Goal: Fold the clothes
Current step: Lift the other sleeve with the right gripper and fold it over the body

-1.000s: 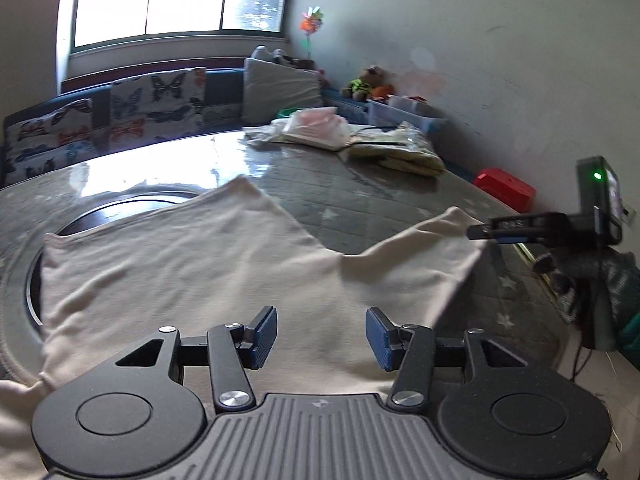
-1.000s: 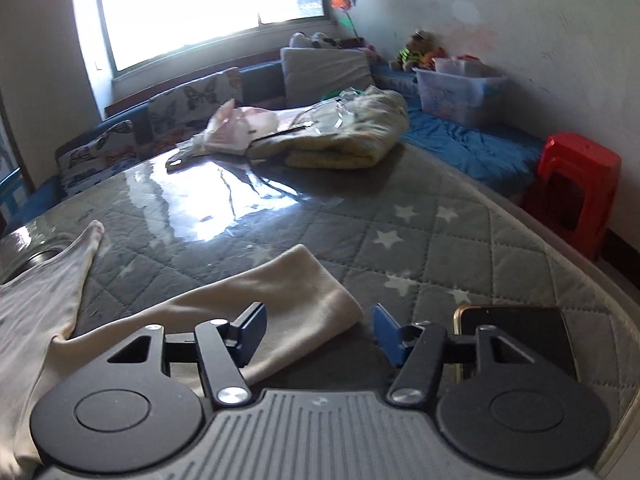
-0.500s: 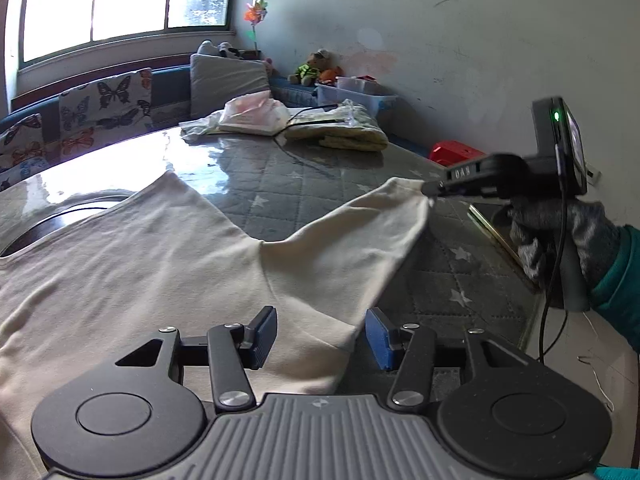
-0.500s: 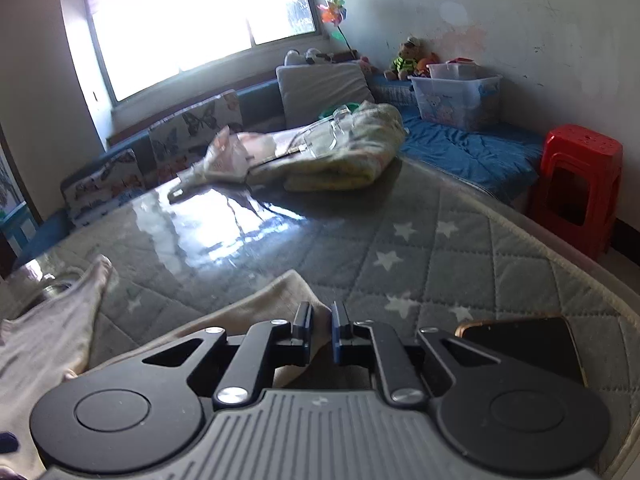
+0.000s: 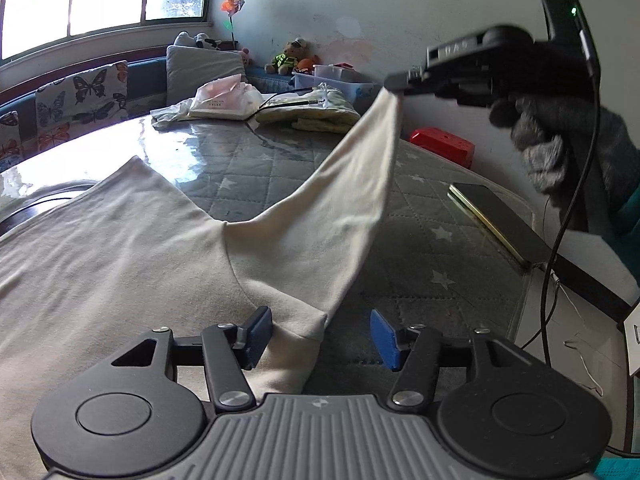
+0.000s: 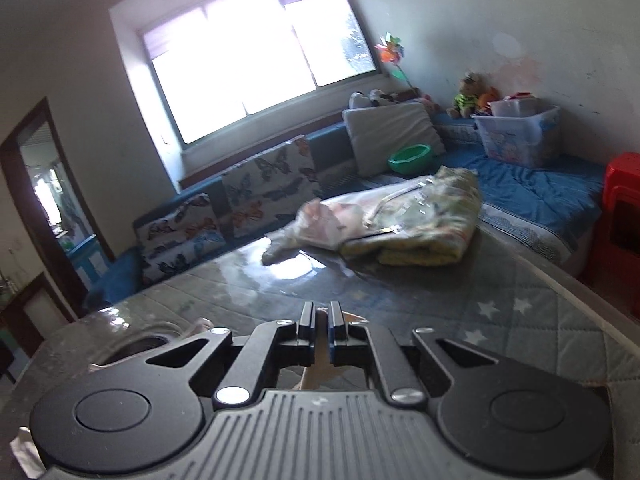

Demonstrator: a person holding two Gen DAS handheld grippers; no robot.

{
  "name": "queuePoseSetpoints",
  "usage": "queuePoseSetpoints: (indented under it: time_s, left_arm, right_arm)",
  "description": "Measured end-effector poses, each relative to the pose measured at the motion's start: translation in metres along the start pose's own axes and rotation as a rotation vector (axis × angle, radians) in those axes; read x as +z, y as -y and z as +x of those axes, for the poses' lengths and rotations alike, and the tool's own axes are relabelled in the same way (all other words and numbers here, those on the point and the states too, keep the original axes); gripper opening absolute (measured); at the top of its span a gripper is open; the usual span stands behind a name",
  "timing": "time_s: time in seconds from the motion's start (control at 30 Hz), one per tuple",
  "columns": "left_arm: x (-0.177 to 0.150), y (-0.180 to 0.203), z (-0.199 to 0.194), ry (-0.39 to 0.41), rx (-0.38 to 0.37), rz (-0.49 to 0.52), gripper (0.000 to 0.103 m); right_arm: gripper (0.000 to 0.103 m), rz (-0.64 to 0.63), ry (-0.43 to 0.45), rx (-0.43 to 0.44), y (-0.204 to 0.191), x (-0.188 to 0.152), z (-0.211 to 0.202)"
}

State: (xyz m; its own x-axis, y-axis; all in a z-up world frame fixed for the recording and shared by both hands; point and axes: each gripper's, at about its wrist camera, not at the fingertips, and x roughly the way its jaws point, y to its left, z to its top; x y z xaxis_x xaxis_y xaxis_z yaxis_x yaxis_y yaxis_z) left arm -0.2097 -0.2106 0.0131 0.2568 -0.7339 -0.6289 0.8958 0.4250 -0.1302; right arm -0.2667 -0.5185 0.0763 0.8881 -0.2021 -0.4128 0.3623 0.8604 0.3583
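A cream long-sleeved shirt (image 5: 120, 248) lies spread on the quilted grey table (image 5: 432, 248). My left gripper (image 5: 320, 332) is open low over the shirt's shoulder, where the sleeve joins the body. My right gripper (image 6: 321, 330) is shut on the sleeve cuff (image 6: 320, 314). In the left wrist view the right gripper (image 5: 400, 80) holds the sleeve (image 5: 352, 184) lifted high and stretched up to the right.
A dark phone (image 5: 496, 220) lies near the table's right edge. A folded yellow-green blanket (image 6: 424, 224) and a pink plastic bag (image 5: 224, 98) sit at the table's far side. A red stool (image 6: 620, 220) stands right of the table. A sofa with cushions lines the window wall.
My right gripper closed on the sleeve cuff and lifted it well above the table. The left gripper stayed open and shifted toward the sleeve's shoulder end.
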Motion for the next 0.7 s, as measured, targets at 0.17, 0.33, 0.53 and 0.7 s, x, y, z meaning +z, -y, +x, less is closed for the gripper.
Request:
queuePoseSetpoints:
  time_s: [0.17,0.33,0.53,0.7]
  left_arm:
    - [-0.001,-0.001,0.001,0.004,-0.016,-0.005,0.062]
    - [-0.002,-0.008,-0.008,0.021,-0.02,-0.034,0.064]
    - [-0.005,-0.032,-0.037,0.078,0.035,-0.101,0.066]
    - [-0.013,-0.055,-0.063,0.115,0.121,-0.163,0.067]
  right_arm:
    - [0.005,-0.03,0.016,0.096,-0.025,0.014,-0.007]
    - [0.005,-0.079,0.02,0.2,-0.057,0.024,-0.01]
    - [0.005,-0.155,-0.002,0.331,-0.105,0.026,-0.007]
    - [0.005,-0.212,-0.047,0.428,-0.144,0.014,0.002]
